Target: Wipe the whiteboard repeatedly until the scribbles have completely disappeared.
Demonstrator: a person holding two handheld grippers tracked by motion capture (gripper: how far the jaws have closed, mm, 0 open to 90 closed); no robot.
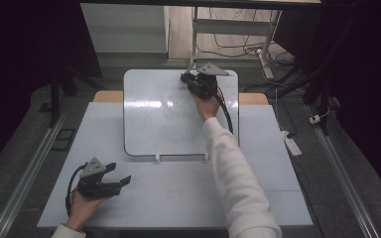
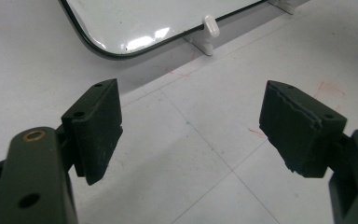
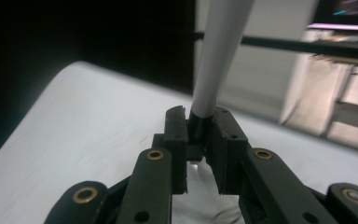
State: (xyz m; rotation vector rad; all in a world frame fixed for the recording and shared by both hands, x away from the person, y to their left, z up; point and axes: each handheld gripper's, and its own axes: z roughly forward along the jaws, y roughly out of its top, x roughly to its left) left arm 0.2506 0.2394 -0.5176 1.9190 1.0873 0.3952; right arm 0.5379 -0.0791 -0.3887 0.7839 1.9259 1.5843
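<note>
marker (image 3: 216, 60), white barrel with a black end, standing up off the whiteboard (image 1: 154, 119) near its far right corner.

Right gripper (image 3: 200, 140) clamped on a marker over the whiteboard

Its two black jaws pinch the dark end of a pale grey marker (image 3: 216, 60), which rises up and slightly right out of frame; below lies the white whiteboard (image 3: 74, 135), its rounded edge against a dark background
</note>
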